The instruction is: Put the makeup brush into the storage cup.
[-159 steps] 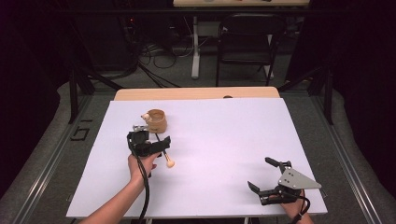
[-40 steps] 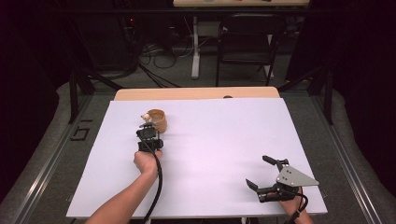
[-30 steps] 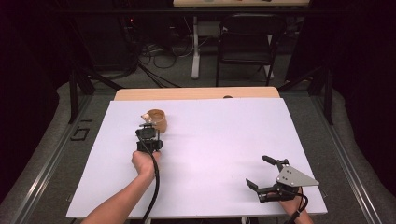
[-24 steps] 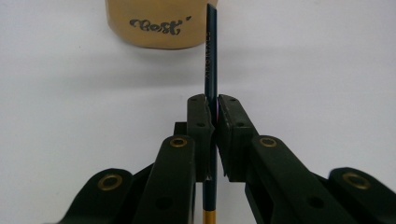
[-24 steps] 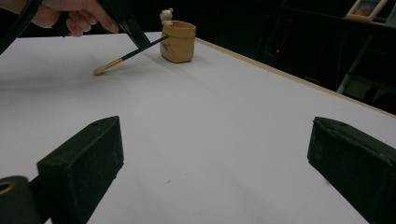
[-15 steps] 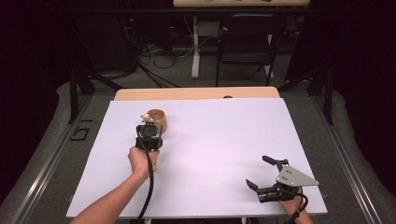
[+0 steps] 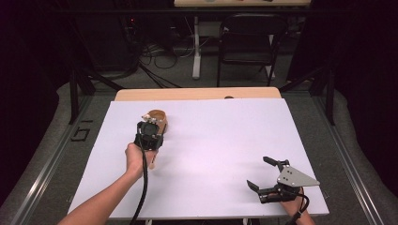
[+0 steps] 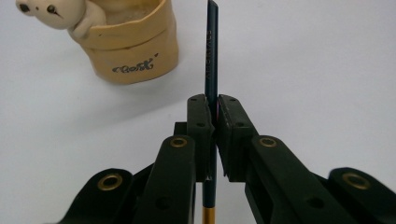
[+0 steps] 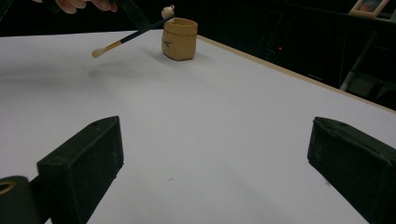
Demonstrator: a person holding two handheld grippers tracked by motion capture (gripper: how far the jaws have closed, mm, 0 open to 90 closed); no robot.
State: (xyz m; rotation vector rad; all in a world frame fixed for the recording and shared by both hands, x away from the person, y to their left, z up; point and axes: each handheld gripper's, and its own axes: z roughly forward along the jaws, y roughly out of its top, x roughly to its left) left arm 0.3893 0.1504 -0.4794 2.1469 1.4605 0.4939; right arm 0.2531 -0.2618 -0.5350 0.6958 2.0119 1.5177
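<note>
My left gripper (image 7: 150, 127) is shut on a dark blue pencil (image 8: 211, 56), held above the white table sheet (image 7: 220, 140). The pencil's point rises past the jaws, just right of a tan cup (image 8: 133, 51) with a small cream bear figure (image 8: 56, 9) on its rim. Its gold band and pale eraser end (image 7: 152, 162) stick out back beside the hand. In the right gripper view the pencil (image 9: 128, 37) slants in the air left of the cup (image 9: 179, 39). My right gripper (image 7: 256, 171) rests open at the table's front right, nothing between its fingers.
The cup (image 7: 157, 117) stands at the back left of the sheet. A wooden table edge (image 7: 197, 93) runs along the far side. Beyond it are a black chair (image 7: 246, 37) and cables on the floor.
The left gripper turned the pencil from crosswise to pointing at the cup and edged closer to it. The right gripper has stayed where it was.
</note>
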